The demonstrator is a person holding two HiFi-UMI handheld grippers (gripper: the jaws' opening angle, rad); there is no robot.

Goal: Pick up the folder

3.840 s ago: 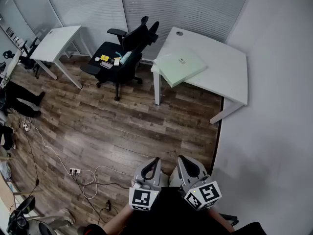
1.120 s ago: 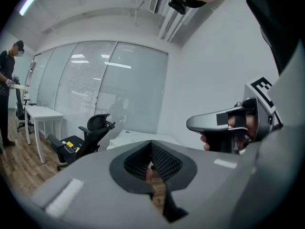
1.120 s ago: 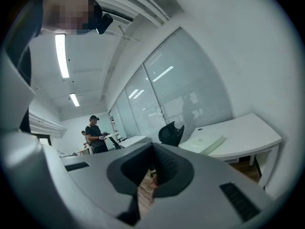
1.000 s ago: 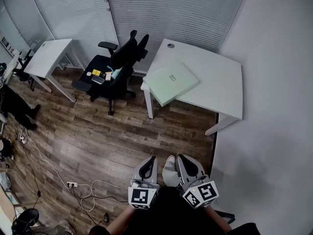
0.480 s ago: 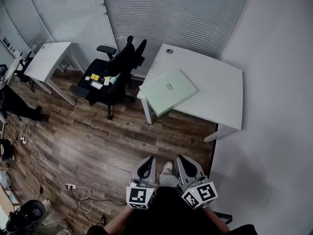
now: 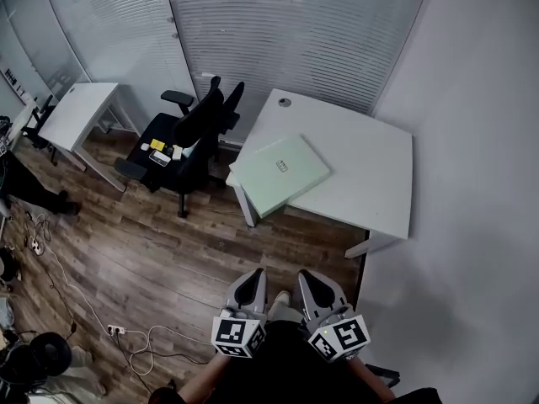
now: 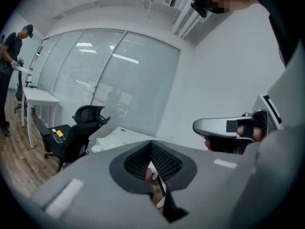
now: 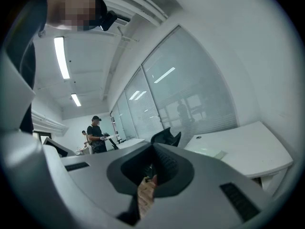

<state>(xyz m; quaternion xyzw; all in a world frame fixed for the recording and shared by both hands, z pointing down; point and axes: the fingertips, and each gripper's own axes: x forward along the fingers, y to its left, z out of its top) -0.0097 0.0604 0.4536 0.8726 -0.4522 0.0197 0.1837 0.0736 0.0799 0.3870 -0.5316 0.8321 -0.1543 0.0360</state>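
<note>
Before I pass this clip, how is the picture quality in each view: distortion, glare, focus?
Head view: evenly lit and sharp, the folder clear on the desk, the blinds bowed by the lens. Left gripper view: fisheye with dark corners, the left gripper soft up close. Right gripper view: same dark rim, bright ceiling lights mirrored in the glass wall.

A white desk (image 6: 362, 175) is sitting in the corner. Right behind it, a glass wall with closed blinds (image 6: 295, 32) is running across, and a plain white wall (image 6: 472, 183) is rising on its right. A black office chair (image 6: 189, 137) is standing just left of it, with a second white desk (image 6: 80, 112) further left. The wood floor (image 6: 168, 242) is spreading out in front, cables (image 6: 126, 331) trailing well away. Strip lights (image 8: 61, 56) are glowing overhead.
</note>
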